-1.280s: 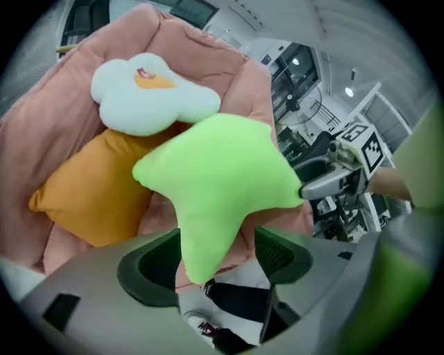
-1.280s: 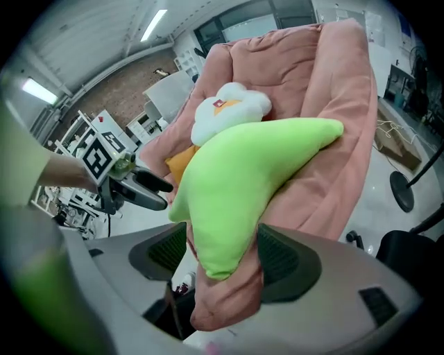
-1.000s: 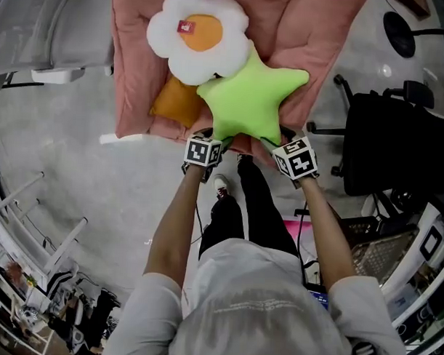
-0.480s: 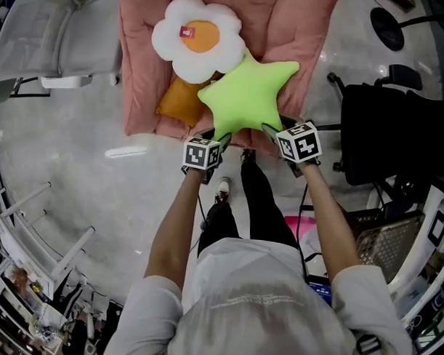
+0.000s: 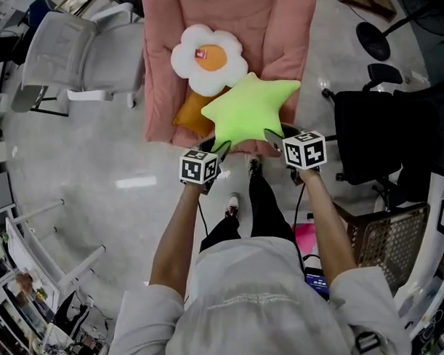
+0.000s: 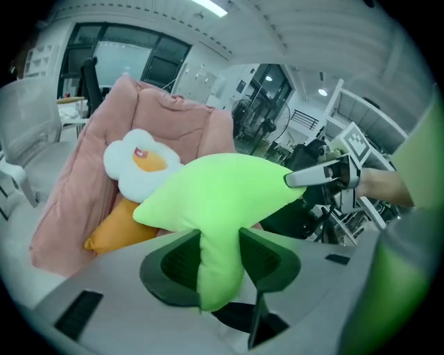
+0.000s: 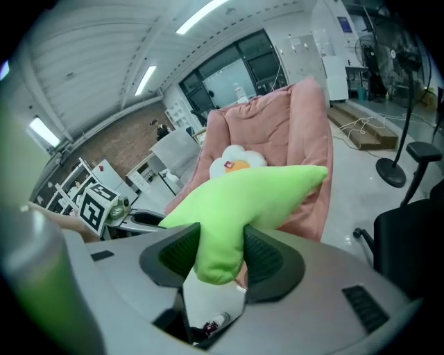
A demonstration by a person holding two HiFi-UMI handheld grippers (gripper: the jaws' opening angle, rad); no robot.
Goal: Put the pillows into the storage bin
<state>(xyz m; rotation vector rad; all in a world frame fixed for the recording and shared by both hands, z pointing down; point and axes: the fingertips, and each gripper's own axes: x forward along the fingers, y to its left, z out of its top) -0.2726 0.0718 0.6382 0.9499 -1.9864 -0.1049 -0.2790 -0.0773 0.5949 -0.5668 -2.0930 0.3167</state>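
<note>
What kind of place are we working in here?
Likely an open office or lab workspace: bare polished floor, black office chair, ceiling strip light and glass-walled rooms behind the pink lounger.

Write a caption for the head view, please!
Left gripper and right gripper, jaws just closing tighter, each pinch one point of the green star pillow.

Black office chair (image 5: 369, 142), grey chair (image 5: 74, 51)

Lifted the green star pillow (image 5: 248, 108) up off the pink padded chair (image 5: 289, 37) and the orange pillow (image 5: 188, 114); closed left gripper (image 5: 217, 145) and right gripper (image 5: 274, 136) further, each pinching one lower star point
</note>
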